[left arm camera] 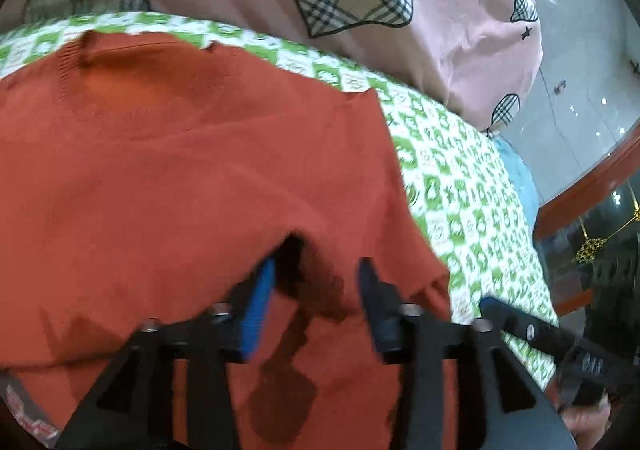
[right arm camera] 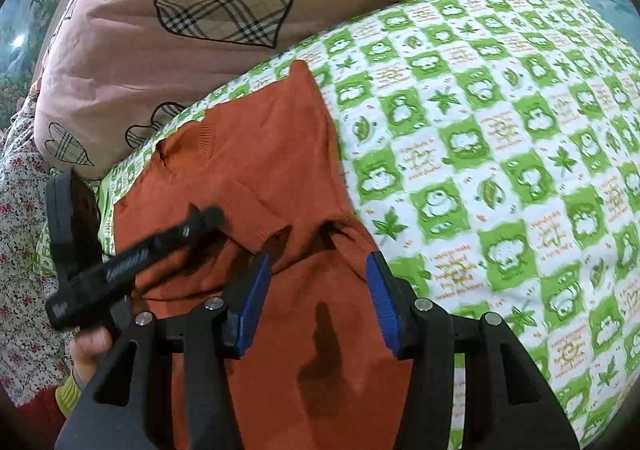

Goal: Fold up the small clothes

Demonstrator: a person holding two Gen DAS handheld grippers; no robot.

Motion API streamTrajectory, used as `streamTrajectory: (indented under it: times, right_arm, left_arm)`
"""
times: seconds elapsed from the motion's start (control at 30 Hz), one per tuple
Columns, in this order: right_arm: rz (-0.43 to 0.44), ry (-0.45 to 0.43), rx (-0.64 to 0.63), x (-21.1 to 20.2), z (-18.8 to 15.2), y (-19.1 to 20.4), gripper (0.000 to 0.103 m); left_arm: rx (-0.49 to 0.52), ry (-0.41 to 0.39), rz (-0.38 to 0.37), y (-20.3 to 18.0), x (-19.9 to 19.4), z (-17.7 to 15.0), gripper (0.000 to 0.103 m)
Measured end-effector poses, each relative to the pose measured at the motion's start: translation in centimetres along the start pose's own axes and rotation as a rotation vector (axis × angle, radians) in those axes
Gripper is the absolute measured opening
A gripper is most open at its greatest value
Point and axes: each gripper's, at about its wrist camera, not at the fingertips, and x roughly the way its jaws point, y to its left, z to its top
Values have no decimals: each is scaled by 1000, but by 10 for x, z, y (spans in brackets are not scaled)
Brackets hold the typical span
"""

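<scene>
Both grippers hang over the orange sweater [left arm camera: 192, 170], which lies flat on the green checked bed sheet [right arm camera: 500, 154] beside a pink pillow [right arm camera: 168, 50]. The left gripper [left arm camera: 318, 290] and right gripper [right arm camera: 318, 290] have fingers spread wide, holding nothing.

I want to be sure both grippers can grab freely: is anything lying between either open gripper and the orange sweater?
Nothing visible does. The left gripper and the right gripper both hang open directly over the orange sweater, which lies bare on the green checked sheet. The pink quilt sits beyond the collar.
</scene>
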Motion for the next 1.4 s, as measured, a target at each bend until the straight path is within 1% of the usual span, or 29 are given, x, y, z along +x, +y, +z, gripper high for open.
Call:
streamTrajectory:
  times: [0.1,0.2,0.3,0.37,0.47,0.53,0.63,0.67,0.7,0.73,0.77,0.83,0.87,0.93,0.97,1.0,1.07,1.13,1.2,1.23,1.27,1.3,1.33,1.4]
  right_arm:
    - [15,12,-26,9,3,10,51]
    - [46,32,-63,22,4,25,51]
    - [83,66,-97,39,2,40,50]
    - [73,89,-120,52,1,49,48]
    - [53,112,-105,68,1,51,48]
    - [49,126,-82,78,2,49,48]
    - [80,132,-47,88,5,47,48]
    - [85,126,-46,89,7,48,39]
    - [84,124,-54,90,9,49,12]
    - [88,125,-61,90,12,50,3]
    - [92,121,-62,88,16,51,3]
    - [121,64,-63,67,28,53,3]
    - [153,24,-61,50,36,54,3]
    - [192,-26,-59,27,50,53,3]
    - [184,-34,-68,20,55,52,3]
    - [151,-29,-91,17,60,50,3]
    - [108,1,-101,23,63,43,3]
    - [57,79,-69,40,62,28,3]
    - [23,135,-49,55,59,19,3]
    - [27,151,-32,57,57,17,3]
    - [45,156,-12,57,56,15,3]
    - [85,146,14,52,57,13,3]
    - [160,126,58,47,59,10,3]
    - [257,119,158,47,64,2,3]
  left_arm:
    - [19,-6,34,14,-27,-15,51]
    - [11,-26,105,43,-65,-33,51]
    - [-16,-50,223,80,-101,-49,51]
    - [-43,-62,326,110,-123,-60,51]
    - [-84,-60,463,151,-142,-72,51]
    - [-117,-53,529,179,-148,-78,51]
    - [-157,-36,586,211,-148,-84,51]
    - [-164,-35,590,217,-146,-84,51]
    - [-168,-35,593,218,-143,-83,52]
    - [-175,-37,598,223,-141,-82,52]
    - [-186,-43,600,226,-141,-80,52]
    - [-215,-58,602,232,-142,-75,52]
    - [-227,-66,605,230,-140,-72,51]
    - [-257,-81,607,234,-143,-69,50]
    - [-272,-84,603,238,-145,-68,50]
    - [-283,-86,598,240,-145,-67,49]
    - [-293,-91,595,241,-145,-66,49]
    - [-294,-92,591,243,-144,-64,49]
    - [-293,-90,588,244,-146,-68,49]
    - [-294,-89,587,246,-148,-70,49]
    - [-301,-92,583,247,-151,-73,50]
    - [-311,-93,577,247,-151,-73,50]
    - [-320,-94,570,249,-151,-73,50]
    - [-332,-95,562,250,-154,-77,50]
